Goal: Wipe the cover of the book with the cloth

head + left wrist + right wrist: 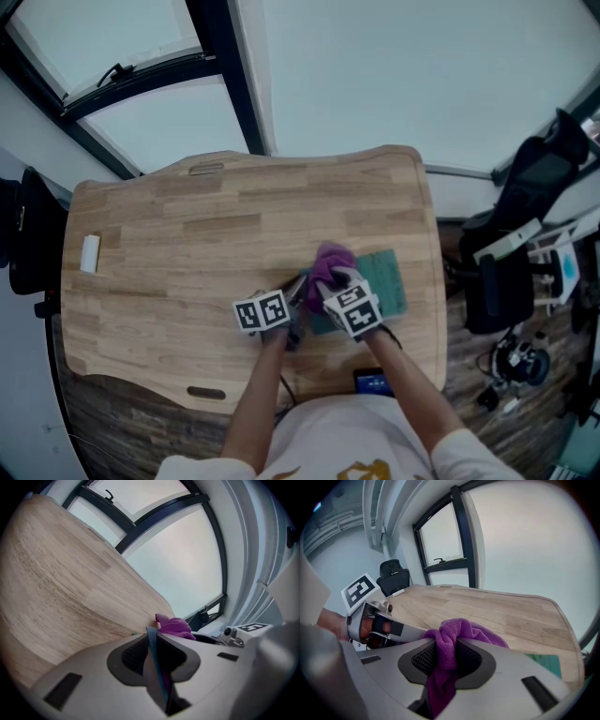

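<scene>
the purple cloth (464, 631) is pinched in the jaws of the right gripper (443, 656), over the green book (386, 279) on the bench (187, 234). the book's edge is clamped in the jaws of the left gripper (153, 651); a white object (89, 253) is seen well apart.

Fuzzy cloth (330, 262), matt wooden table (187, 244)

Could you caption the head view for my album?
Right tool holds a purple cloth over the green book; left tool clamps its edge.
</scene>
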The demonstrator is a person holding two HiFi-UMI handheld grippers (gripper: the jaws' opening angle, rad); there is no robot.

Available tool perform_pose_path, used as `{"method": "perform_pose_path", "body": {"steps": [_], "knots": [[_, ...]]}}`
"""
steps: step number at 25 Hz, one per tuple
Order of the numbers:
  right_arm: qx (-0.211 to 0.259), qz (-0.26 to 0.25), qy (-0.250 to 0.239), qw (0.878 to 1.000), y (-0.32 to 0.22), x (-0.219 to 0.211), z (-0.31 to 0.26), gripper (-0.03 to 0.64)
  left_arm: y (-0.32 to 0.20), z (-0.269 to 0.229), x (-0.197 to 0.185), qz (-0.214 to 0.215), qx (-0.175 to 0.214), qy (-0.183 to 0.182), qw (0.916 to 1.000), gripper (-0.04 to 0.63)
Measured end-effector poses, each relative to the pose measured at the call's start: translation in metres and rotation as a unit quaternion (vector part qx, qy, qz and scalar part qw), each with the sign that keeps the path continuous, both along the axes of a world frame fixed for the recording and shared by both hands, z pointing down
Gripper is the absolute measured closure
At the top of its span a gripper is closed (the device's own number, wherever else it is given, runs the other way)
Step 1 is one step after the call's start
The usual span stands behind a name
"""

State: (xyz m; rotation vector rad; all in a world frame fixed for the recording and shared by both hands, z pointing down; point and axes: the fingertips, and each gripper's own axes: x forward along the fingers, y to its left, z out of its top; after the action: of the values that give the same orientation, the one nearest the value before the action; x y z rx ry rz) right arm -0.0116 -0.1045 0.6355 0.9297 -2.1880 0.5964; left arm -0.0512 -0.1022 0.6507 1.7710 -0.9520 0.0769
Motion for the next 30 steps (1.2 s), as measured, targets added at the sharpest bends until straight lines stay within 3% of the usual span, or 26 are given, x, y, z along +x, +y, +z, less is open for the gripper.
{"method": "perform_pose_path", "body": {"steps": [30], "knots": [[-0.012, -0.016, -0.004, 1.000, 0.028, -0.007, 0.000, 0.540, -0.002, 0.002, -0.001, -0.002, 0.001, 0.001, 1.0000, 0.538]]}}
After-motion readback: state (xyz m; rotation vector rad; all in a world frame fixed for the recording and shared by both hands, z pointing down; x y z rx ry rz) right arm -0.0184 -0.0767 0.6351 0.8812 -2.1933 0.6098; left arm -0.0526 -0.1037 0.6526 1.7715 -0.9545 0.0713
